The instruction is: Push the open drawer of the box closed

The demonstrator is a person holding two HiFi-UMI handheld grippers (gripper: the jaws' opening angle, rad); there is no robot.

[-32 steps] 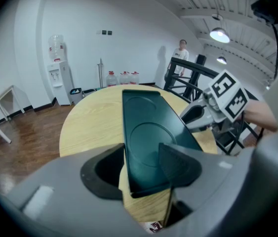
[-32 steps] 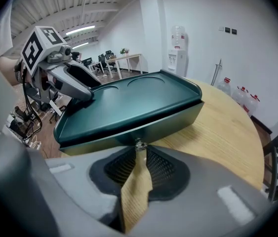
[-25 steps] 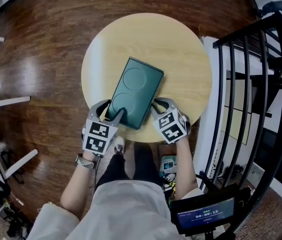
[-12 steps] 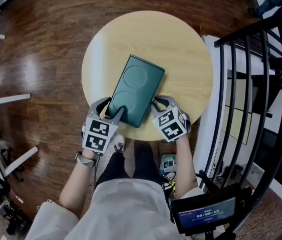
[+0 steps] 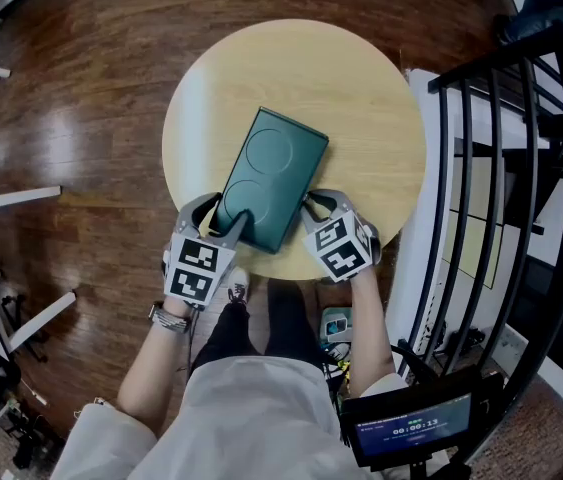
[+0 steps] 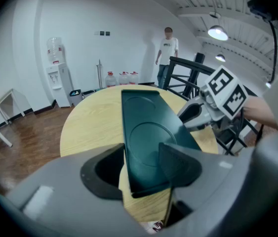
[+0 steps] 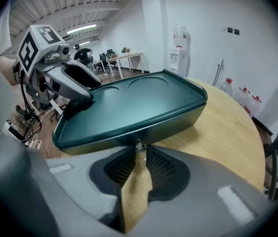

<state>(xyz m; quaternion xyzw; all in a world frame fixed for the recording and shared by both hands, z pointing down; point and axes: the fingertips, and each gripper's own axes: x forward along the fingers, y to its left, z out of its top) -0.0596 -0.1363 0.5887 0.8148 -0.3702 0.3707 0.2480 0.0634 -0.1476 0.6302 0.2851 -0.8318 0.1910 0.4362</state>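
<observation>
The dark green box (image 5: 269,180) lies flat on the round wooden desk (image 5: 361,108), in the lower middle of the head view, with one short end near the desk's near edge.

The left claw (image 6: 141,149) stands open astride the box's near left corner. One finger lies over the lid and the other sits beside the left wall, with a strip of desk showing between that finger and the wall.

The right claw (image 7: 139,152) is at the long side that faces lower right in the head view. Its jaws are drawn nearly together on a small metal knob (image 7: 139,145), which sits right at their tips.

The face carrying the knob, presumably the drawer front (image 7: 168,125), looks close to flush with the body. How far it is out cannot be read.

The box looks rigid, smooth-skinned and probably fairly light, with two shallow round recesses in the lid. On a slick desktop it would likely slide or pivot under a sideways push rather than let the drawer travel.

Bracing the opposite wall or corner with the left claw seems sensible. The knob is small and probably slippery, so it suits guiding more than force. A square press on the flat front beside the knob should seat the drawer without skewing it.
</observation>
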